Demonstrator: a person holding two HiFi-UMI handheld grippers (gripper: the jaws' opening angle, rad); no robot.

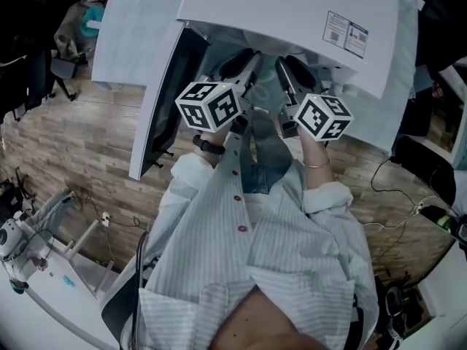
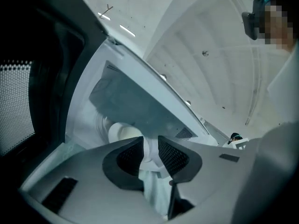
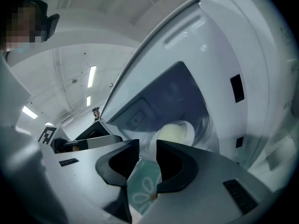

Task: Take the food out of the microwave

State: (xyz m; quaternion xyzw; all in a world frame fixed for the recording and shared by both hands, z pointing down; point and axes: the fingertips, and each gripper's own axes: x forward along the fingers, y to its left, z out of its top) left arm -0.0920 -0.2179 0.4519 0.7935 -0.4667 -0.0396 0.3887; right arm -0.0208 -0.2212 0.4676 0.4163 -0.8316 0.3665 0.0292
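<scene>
We wore a pale pinstriped shirt [image 1: 292,254] with small red buttons [image 1: 241,228] and rolled sleeves [image 1: 326,195], a black wristband [image 1: 208,146] and a thin bracelet [image 1: 317,165]. Our left gripper [image 2: 150,154] and right gripper [image 3: 147,158] were white, with dark pads [image 2: 174,157] and black-and-white marker cubes [image 1: 209,106].

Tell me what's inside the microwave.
A pale, round dish of food sits in the microwave. The left gripper and right gripper hide its lower part.
</scene>
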